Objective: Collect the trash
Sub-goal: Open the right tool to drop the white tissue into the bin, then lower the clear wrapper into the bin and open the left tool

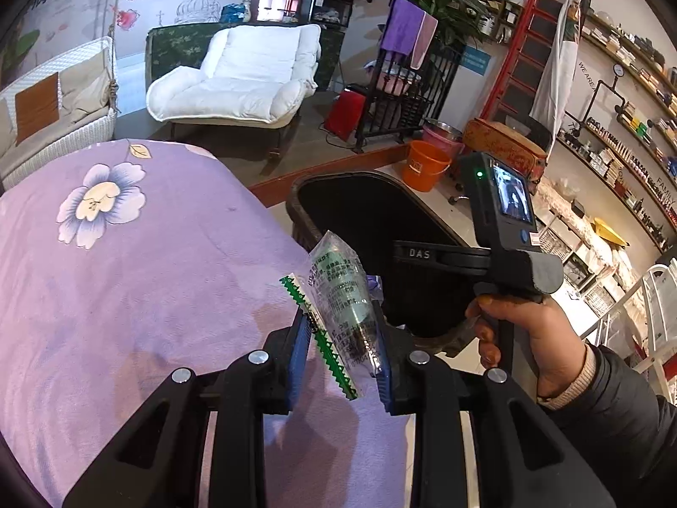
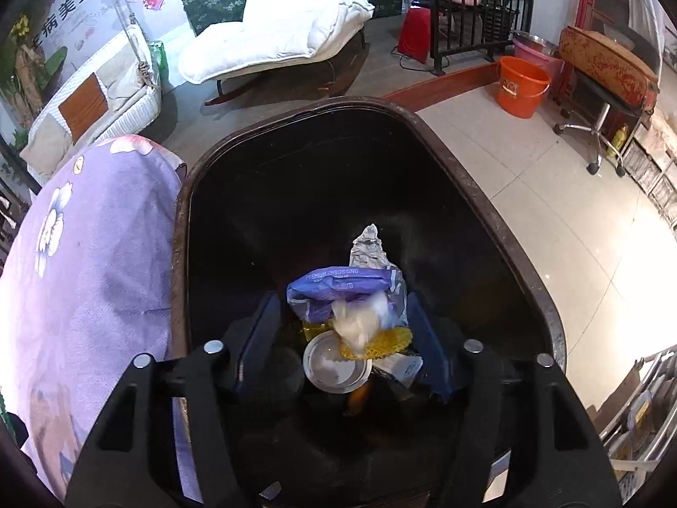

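My left gripper (image 1: 340, 326) is shut on a clear plastic wrapper (image 1: 338, 279) with a green saw-tooth edge. It holds the wrapper over the purple cloth, just beside the dark trash bin (image 1: 296, 194). My right gripper (image 2: 342, 321) hangs open over the bin (image 2: 180, 211), pointing down into it. Between its blue pads, touching neither, is a blurred white wad (image 2: 359, 324). Below lie a purple tissue pack (image 2: 338, 288), a crumpled foil piece (image 2: 368, 245), a yellow mesh (image 2: 393, 338) and a round white lid (image 2: 336, 368). A hand (image 1: 529, 338) grips the right gripper's handle in the left wrist view.
A purple flowered cloth (image 1: 127, 275) covers the table left of the bin (image 2: 84, 254). An orange bucket (image 2: 522, 84), a wheeled stool (image 2: 601, 127) and a white lounge chair (image 2: 275, 34) stand beyond on the tiled floor. Shelves line the right wall.
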Motion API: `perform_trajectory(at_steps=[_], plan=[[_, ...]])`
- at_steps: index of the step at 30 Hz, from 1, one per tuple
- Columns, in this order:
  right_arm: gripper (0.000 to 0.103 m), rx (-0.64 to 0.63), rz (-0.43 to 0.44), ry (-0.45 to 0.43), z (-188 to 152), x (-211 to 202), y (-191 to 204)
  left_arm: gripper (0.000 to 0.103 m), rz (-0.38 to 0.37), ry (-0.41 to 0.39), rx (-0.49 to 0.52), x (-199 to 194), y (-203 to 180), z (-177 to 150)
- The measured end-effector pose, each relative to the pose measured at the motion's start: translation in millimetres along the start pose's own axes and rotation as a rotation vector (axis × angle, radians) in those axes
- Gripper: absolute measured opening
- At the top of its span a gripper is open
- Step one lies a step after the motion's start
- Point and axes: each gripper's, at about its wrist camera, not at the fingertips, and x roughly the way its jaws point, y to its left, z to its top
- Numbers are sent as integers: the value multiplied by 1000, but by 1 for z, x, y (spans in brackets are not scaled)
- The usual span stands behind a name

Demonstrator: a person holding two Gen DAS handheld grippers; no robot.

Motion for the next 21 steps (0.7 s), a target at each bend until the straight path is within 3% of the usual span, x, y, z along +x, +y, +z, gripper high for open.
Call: perform_trajectory(at_steps=[5, 14, 21], plan=[[65, 20, 16, -51, -6, -13, -7, 28, -16, 0, 33, 7, -8, 5], [68, 43, -28, -222, -36, -82, -36, 28, -66, 57, 73, 43, -29, 25], [71, 103, -57, -267, -50, -109, -55, 28, -74, 124, 118, 83, -49, 37]])
